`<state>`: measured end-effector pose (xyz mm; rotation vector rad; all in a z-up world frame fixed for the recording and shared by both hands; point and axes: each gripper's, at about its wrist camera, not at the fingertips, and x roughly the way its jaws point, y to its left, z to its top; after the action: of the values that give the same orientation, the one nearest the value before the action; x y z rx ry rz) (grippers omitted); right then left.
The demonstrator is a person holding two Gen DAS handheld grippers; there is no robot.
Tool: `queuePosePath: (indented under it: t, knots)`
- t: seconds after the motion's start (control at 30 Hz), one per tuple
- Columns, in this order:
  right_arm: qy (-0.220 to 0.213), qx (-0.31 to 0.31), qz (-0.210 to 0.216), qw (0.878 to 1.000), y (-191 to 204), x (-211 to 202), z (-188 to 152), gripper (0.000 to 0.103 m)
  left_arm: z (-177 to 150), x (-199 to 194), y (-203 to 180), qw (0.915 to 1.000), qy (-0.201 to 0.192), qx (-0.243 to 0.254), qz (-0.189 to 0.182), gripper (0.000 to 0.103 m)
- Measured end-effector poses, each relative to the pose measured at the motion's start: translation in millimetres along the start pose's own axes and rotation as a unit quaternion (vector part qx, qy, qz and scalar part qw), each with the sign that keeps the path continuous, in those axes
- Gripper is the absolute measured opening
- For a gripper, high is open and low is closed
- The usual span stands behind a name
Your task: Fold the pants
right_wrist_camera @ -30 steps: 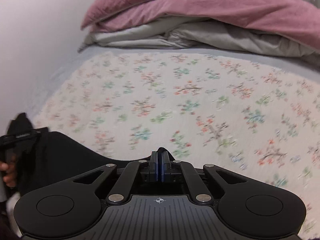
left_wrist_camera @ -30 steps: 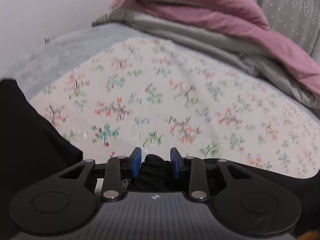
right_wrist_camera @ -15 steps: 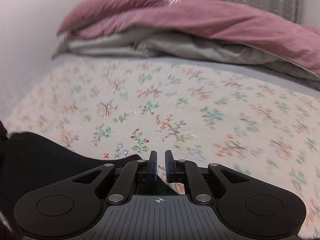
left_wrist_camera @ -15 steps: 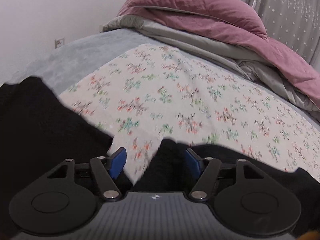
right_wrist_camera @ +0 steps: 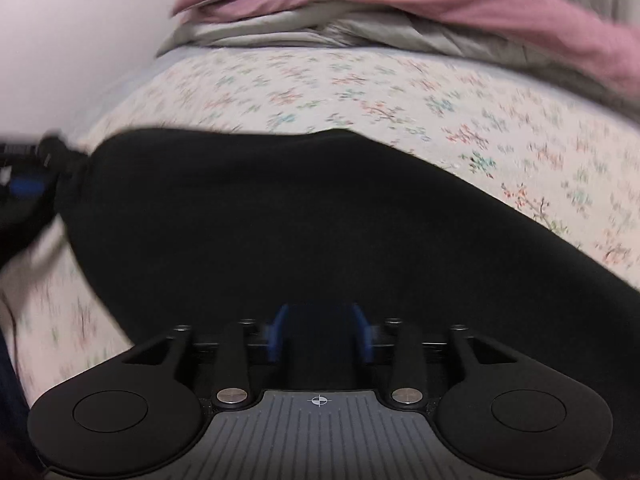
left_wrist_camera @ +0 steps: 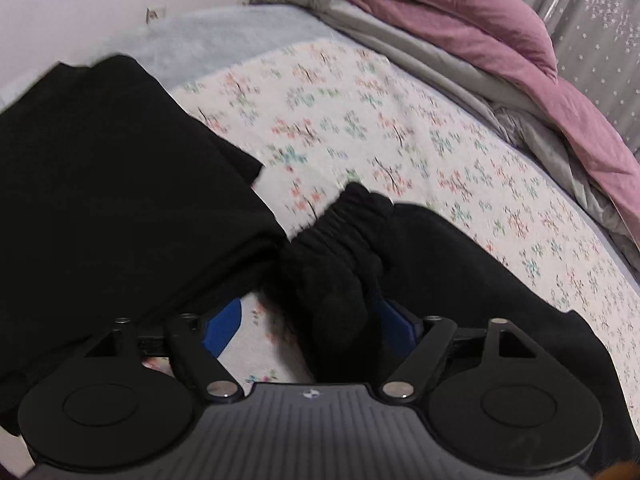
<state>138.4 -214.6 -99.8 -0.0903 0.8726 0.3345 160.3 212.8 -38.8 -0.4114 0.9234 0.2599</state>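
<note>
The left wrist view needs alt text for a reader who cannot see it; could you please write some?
The left gripper hangs over black pants on a floral bedspread, its blue-padded jaws opening around the gathered waistband. A pink duvet is heaped at the far side.

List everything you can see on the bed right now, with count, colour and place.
pants: one, black, near edge of the bed, gathered waistband between the left claw's fingers
folded garment: one, black, left of the pants
floral cover: one, white with small flowers, across the bed
duvet: one, pink over grey, piled at the far side
wall outlet: one, white, far wall
left claw: black with blue pads, opening
right claw: black with blue pads, opening over the pants
</note>
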Motion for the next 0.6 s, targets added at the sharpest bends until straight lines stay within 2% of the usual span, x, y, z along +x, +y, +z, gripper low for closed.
queuePosePath:
  t: [0.1, 0.2, 0.23, 0.3, 0.4, 0.5, 0.57, 0.6]
  knots:
    - [0.007, -0.055, -0.002, 0.998, 23.1, -1.0, -19.8, 0.039, 1.8, 14.8, -6.1, 0.9999, 0.007, -0.003, 0.008, 0.088]
    - [0.005, -0.113, -0.023, 0.993, 46.8, 2.4, -33.4, 0.039, 2.2, 21.2, -12.9, 0.9998, -0.001, 0.014, 0.016, 0.071]
    - [0.003, -0.128, -0.027, 0.991, 52.8, 3.1, -36.5, 0.039, 2.0, 23.4, -14.4, 0.9997, 0.0, 0.018, 0.018, 0.06]
    - [0.001, -0.149, -0.038, 0.988, 61.1, 4.2, -42.5, 0.039, 0.4, 25.1, -14.0, 0.9998, -0.002, 0.015, 0.015, 0.055]
    - [0.003, -0.153, -0.033, 0.988, 64.6, 3.7, -42.7, 0.039, -1.9, 24.6, -15.4, 0.9991, -0.018, 0.035, 0.014, 0.04]
    - [0.005, -0.167, -0.039, 0.985, 70.1, 3.7, -45.7, 0.039, -1.3, 25.4, -13.5, 0.9991, -0.023, 0.033, 0.01, 0.035]
    - [0.007, -0.172, -0.04, 0.984, 69.6, 8.8, -47.6, 0.032, -1.3, 24.2, -14.1, 0.9989, -0.026, 0.037, 0.01, 0.033]
    - [0.008, -0.171, -0.04, 0.984, 68.9, 10.1, -49.3, 0.016, -1.3, 23.4, -14.4, 0.9988, -0.026, 0.04, 0.01, 0.033]
